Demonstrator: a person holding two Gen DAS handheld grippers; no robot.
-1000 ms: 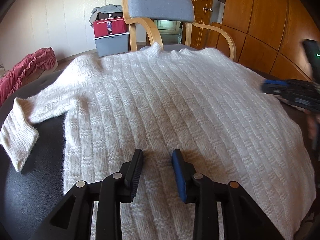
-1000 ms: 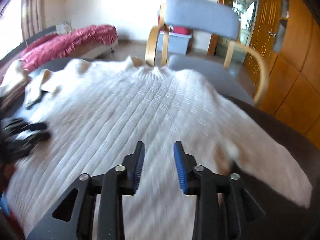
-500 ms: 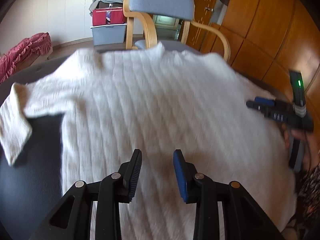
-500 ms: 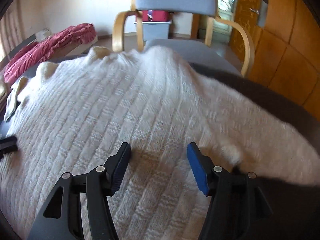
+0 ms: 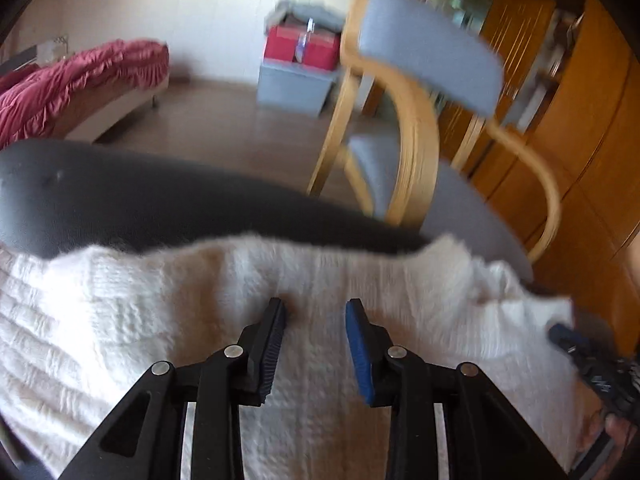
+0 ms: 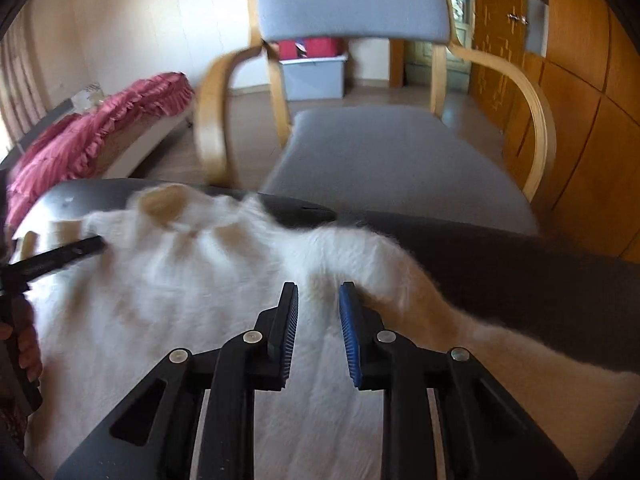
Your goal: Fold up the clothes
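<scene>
Both grippers advanced to sweater (image 5: 160,320) shoulders, tilted down.

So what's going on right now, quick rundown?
Left gripper open over the white sweater. Right gripper closing on a sweater fold near the shoulder. Sweater lies on the dark table, nothing in the way.

Motion blurs the white sweater (image 6: 208,304); frame edges crop it.

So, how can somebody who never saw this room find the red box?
Look past the wooden armchair with grey cushions, toward the pale back wall. There a grey storage bin stands on the floor, and the red box sits on top, the only bright red container there.
</scene>
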